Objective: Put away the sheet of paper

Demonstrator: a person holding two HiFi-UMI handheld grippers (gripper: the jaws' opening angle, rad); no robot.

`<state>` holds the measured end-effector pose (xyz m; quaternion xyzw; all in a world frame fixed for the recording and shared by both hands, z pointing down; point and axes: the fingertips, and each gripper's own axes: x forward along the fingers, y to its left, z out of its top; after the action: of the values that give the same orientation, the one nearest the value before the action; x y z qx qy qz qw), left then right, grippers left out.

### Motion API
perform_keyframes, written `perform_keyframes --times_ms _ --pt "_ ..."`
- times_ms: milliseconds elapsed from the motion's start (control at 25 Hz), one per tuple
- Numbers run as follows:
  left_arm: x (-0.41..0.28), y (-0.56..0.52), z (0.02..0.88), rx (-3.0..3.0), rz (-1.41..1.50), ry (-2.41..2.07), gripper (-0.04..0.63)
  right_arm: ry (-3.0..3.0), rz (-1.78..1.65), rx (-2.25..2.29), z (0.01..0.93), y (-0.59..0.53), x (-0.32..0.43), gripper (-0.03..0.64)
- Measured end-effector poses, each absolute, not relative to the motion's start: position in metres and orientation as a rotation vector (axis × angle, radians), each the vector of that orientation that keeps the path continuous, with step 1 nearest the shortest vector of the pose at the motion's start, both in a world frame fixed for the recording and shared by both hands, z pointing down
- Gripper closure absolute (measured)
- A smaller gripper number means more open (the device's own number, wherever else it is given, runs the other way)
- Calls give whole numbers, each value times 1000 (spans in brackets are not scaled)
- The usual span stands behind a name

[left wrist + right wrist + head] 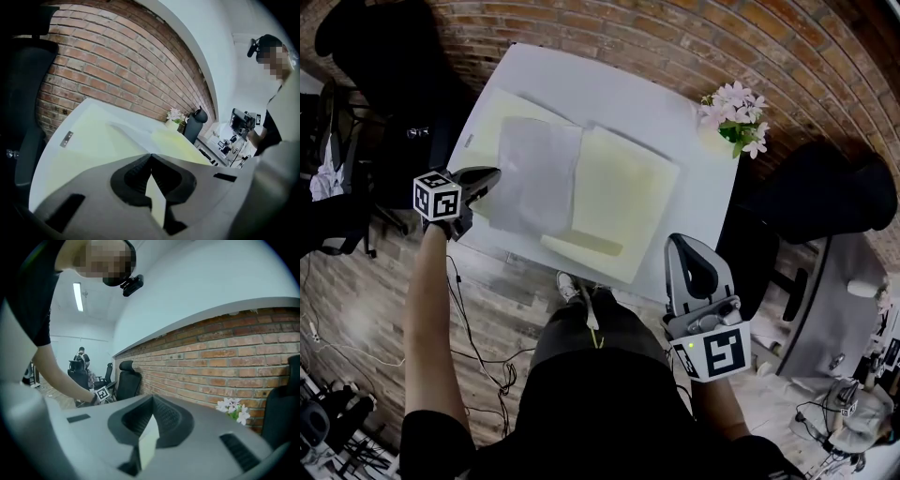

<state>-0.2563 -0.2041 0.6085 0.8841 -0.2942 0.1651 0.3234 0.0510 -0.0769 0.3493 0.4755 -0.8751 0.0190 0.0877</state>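
A pale yellow folder (628,197) lies open on the white table (581,80). A white sheet of paper (534,173) rests across the folder's left half and rises in a low ridge (129,132). My left gripper (492,175) is at the folder's left edge, its tips right by the sheet's left border. Its jaws are shut, and no paper shows between them (151,157). My right gripper (689,251) hangs off the table's near right corner and points at the brick wall. It is shut and holds nothing (152,400).
A small vase of pink flowers (734,112) stands at the table's far right corner. Black office chairs are at the left (389,56) and the right (830,202). Cables lie on the wooden floor (478,347) near the person's legs.
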Motion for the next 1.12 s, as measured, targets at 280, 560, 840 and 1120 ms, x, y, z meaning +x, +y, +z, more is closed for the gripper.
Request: perform_keyframes --times_ms 280,560,840,1120 --pt "-239 -212 616 2337 455 -713 571 -2578 57 1445 350 -78 55 603" --pt "-224 -214 620 2344 470 -669 571 -2545 91 1460 354 -79 60 603" --pt "-205 -214 626 2358 516 -607 571 -2551 94 1477 354 -84 63 603" --pt "-181 -214 628 2368 527 -554 571 -2522 133 1479 360 -84 69 603"
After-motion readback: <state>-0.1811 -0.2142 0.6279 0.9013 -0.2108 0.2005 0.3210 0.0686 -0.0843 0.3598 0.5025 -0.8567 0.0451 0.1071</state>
